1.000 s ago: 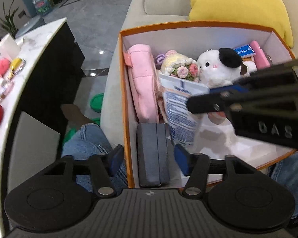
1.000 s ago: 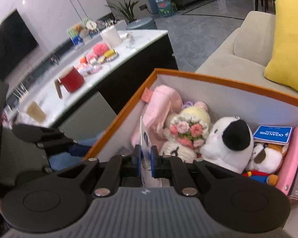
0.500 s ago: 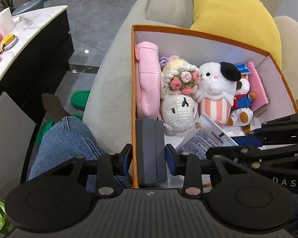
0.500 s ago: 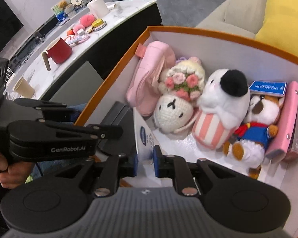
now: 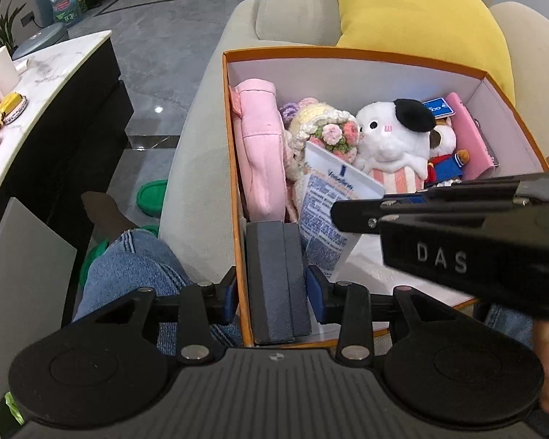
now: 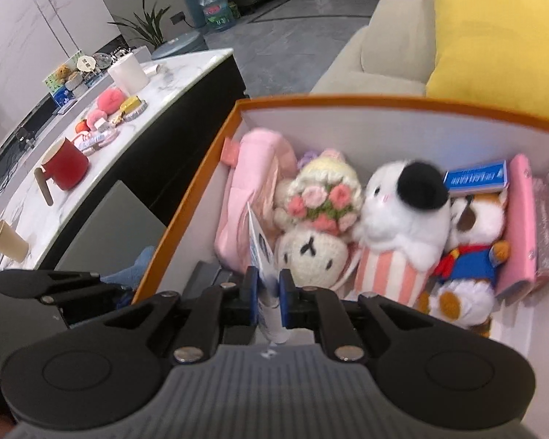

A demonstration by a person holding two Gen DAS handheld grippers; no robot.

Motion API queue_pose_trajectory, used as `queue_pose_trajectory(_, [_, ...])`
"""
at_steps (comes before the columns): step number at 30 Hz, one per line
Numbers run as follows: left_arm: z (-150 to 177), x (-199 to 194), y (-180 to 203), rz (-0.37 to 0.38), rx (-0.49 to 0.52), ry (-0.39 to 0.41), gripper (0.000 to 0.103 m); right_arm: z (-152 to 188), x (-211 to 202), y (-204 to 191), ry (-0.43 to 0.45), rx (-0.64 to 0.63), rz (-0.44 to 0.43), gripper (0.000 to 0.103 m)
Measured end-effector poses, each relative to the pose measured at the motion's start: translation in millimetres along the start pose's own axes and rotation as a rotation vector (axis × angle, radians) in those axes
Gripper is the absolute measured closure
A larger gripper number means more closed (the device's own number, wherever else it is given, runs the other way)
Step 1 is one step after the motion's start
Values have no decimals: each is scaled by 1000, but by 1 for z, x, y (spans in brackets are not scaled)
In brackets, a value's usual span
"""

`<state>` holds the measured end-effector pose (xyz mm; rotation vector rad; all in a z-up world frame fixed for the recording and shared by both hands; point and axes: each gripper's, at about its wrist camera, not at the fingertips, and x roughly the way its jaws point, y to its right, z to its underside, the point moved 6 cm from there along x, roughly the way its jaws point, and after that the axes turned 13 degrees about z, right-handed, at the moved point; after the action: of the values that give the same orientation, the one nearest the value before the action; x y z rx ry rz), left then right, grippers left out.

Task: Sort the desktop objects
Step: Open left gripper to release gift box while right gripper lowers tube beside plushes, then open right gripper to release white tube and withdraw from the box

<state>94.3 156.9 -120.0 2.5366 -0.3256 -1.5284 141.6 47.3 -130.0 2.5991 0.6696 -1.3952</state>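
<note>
Right wrist view: the right gripper (image 6: 266,292) pinches a white-and-blue tube (image 6: 261,256) and has carried it lower into the orange box (image 6: 186,201), beside the crocheted bunny (image 6: 311,252). The left gripper (image 5: 272,289), whose jaws have just been reopening slightly, straddles the box wall and a dark case (image 5: 276,278); whether its pads press I cannot tell. Releasing the tube likely comes next.

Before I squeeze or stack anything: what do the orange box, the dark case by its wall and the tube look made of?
Orange box: stiff cardboard, matte white inside, by its thin straight walls. Dark case: rigid, fine grained covering, perhaps leatherette. Tube: soft glossy printed plastic, flat crimped end, probably squeezable.
</note>
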Motion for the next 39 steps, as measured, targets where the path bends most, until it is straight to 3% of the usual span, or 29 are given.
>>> queue_pose_trajectory(9, [6, -22, -3, 88, -11, 52, 54, 6, -3, 1, -97, 54, -93, 81])
queue_pose_trajectory(12, [7, -27, -3, 118, -25, 60, 54, 5, -10, 2, -124, 34, -158, 73])
queue_pose_trajectory(14, [8, -30, -5, 129, -30, 70, 59, 4, -19, 2, -129, -22, -178, 70])
queue_pose_trajectory(20, [12, -35, -10, 149, -62, 86, 67, 5, -29, 15, -186, -212, -182, 69])
queue_pose_trajectory(24, [11, -35, -14, 155, -85, 85, 71, 4, 2, 20, -248, -345, -99, 71])
queue_pose_trajectory(31, [11, -33, -16, 154, -106, 66, 73, 8, 50, -1, -433, -389, -206, 71])
queue_pose_trajectory(36, [8, -31, -19, 155, -112, 58, 76, 14, 67, -15, -440, -405, -222, 71])
queue_pose_trajectory(39, [8, -30, -21, 158, -116, 48, 78, 14, 71, -22, -407, -418, -235, 80])
